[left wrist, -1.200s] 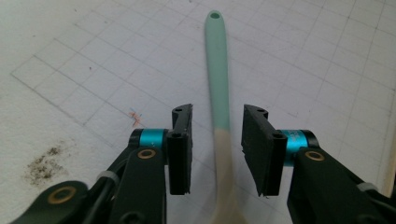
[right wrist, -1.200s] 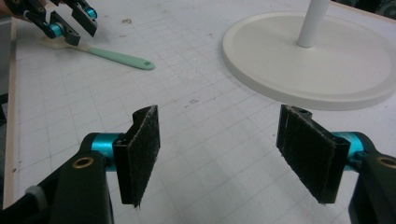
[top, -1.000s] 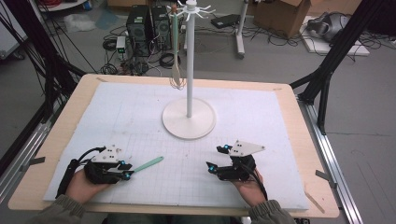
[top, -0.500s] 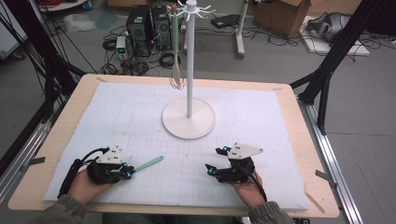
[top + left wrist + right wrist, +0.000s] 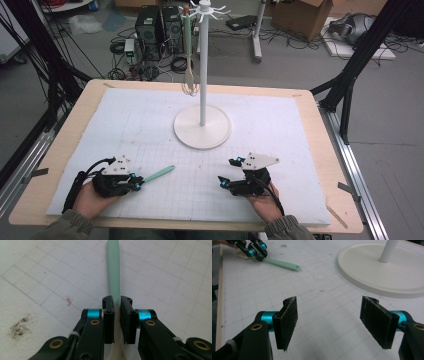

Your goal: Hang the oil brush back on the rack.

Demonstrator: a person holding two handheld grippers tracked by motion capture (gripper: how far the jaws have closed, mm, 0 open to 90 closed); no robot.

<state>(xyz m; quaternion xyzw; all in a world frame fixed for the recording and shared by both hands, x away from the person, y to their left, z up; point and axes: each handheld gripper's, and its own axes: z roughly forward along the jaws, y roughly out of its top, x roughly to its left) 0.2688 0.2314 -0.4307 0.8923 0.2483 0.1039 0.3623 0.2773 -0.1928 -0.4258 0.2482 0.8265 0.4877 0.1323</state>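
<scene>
The left gripper (image 5: pixel 116 311) was clamped on a green handle (image 5: pixel 113 270), held low over the mat (image 5: pixel 150 125) near the desk's front-left corner. The right gripper (image 5: pixel 337 322) was held wide open, empty, near the front edge.

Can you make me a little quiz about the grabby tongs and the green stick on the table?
1. True or false: the left tongs are shut on the mint-green plastic utensil handle.
2. Are the right tongs open or shut?
3. What hangs from the tall white metal hook stand? A) a mug B) a green-handled whisk C) a towel

Key: 1 true. 2 open, with nothing between them. 3 B.
</scene>
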